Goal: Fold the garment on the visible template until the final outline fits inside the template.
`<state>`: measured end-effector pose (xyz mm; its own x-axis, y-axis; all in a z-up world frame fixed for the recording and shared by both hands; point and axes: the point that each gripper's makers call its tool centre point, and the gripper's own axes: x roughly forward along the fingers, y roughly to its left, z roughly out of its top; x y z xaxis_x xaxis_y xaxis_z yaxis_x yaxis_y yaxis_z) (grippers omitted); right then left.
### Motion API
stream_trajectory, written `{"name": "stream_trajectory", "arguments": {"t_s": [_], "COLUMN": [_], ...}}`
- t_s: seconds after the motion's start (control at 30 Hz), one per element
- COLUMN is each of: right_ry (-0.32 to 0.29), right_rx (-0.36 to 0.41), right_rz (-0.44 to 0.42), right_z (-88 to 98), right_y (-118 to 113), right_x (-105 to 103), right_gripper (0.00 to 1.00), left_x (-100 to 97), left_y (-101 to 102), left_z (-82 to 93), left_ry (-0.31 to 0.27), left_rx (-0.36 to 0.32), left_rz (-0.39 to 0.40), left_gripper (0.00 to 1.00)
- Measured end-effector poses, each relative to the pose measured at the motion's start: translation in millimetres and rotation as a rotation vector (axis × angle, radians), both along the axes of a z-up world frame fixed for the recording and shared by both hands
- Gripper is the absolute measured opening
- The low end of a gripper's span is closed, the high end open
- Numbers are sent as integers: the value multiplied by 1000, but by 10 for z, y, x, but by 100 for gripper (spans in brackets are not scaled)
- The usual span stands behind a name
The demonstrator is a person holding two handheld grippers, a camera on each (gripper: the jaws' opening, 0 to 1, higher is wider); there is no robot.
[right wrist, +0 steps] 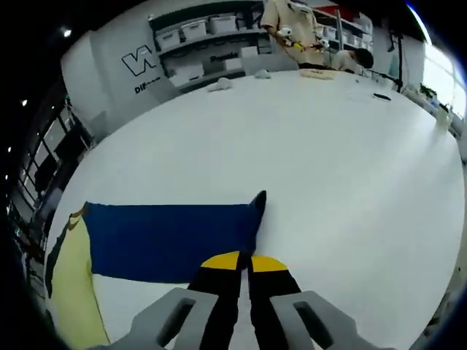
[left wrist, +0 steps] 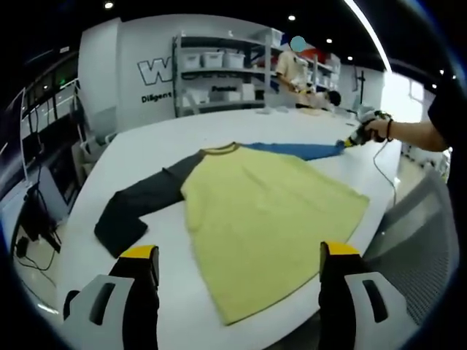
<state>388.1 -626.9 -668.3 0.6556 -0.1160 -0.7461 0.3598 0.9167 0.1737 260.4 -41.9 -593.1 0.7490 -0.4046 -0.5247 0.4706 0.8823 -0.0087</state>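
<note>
A long-sleeved shirt lies flat on the white table (left wrist: pixel 146 146). Its yellow body (left wrist: pixel 270 211) is in the middle, a dark grey sleeve (left wrist: pixel 139 204) stretches to the left, and a blue sleeve (left wrist: pixel 299 151) runs off to the far right. My left gripper (left wrist: pixel 239 251) stands open over the near hem, touching nothing. A hand holds my right gripper (left wrist: pixel 349 143) at the blue sleeve's end. In the right gripper view, the right gripper (right wrist: pixel 244 261) is shut on the cuff end of the blue sleeve (right wrist: pixel 168 237), with the yellow body (right wrist: pixel 69 292) at the far left.
Bare white table (right wrist: pixel 328 146) spreads beyond the sleeve. Small items (right wrist: pixel 222 84) lie near its far edge. Shelves with bins (left wrist: pixel 219 73) line the back wall, and a person (left wrist: pixel 292 69) works there. A grey chair back (left wrist: pixel 416 233) stands past the table's right edge.
</note>
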Motion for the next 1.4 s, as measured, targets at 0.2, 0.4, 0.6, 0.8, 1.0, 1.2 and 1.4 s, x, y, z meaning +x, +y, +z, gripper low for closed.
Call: {"name": "stream_trajectory", "arguments": {"t_s": [0.2, 0.4, 0.6, 0.8, 1.0, 1.2, 1.4], "right_ry": [14, 10, -31, 13, 62, 83, 64], "right_rx": [4, -11, 20, -44, -123, -161, -113], "right_rz": [-12, 4, -8, -21, -15, -22, -41], "right_z": [-102, -106, -62, -115, -147, -149, -140], "right_y": [-57, -52, -22, -131, -161, -185, -182], "right_x": [-38, -96, -43, 22, 20, 14, 49], "right_gripper": [0, 9, 29, 23, 16, 5, 0], "left_x": [-5, -10, -8, -10, -8, -22, -25], "left_y": [-1, -7, -15, -14, -3, -9, -12], "left_z": [-4, -6, 3, 6, 18, 6, 1], "left_ry": [1, 2, -4, -5, -11, -9, -6], "left_rx": [2, 6, 6, 6, 11, 32, 38], "left_rz": [-1, -3, -7, -8, -1, -8, -8], "left_gripper": [89, 88, 88, 88, 87, 87, 87]}}
